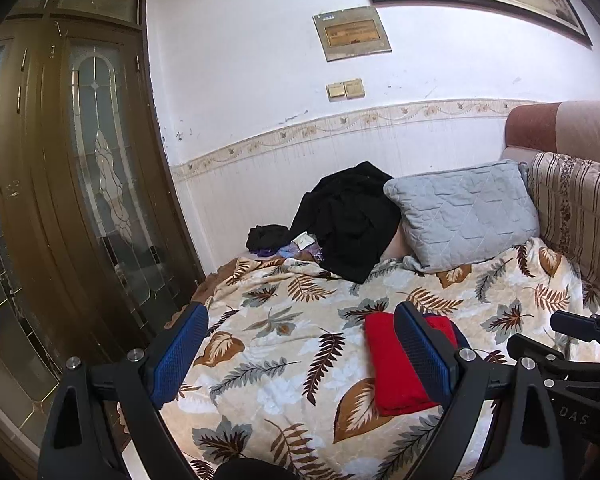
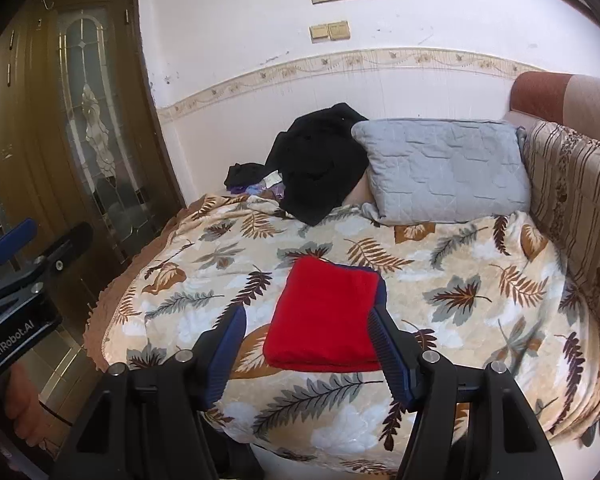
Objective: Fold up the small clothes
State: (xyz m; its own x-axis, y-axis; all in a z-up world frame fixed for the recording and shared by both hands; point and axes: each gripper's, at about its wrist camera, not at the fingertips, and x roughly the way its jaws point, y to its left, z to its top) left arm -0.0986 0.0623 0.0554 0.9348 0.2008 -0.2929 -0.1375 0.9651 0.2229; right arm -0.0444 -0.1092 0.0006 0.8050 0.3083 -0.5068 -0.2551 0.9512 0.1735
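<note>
A folded red cloth (image 2: 326,316) lies flat on the leaf-patterned blanket (image 2: 480,280), with a dark blue edge showing at its right side. In the left wrist view the red cloth (image 1: 392,364) is partly hidden behind my left gripper's right finger. My left gripper (image 1: 300,344) is open and empty, held above the blanket to the left of the cloth. My right gripper (image 2: 308,344) is open and empty, its fingers either side of the cloth's near edge, above it. The left gripper also shows at the left edge of the right wrist view (image 2: 24,260).
A grey quilted pillow (image 2: 444,168) and a heap of black clothes (image 2: 320,160) lie at the back of the bed against the wall. A striped cushion (image 2: 572,200) lines the right side. A wooden glass-paned door (image 1: 80,200) stands to the left.
</note>
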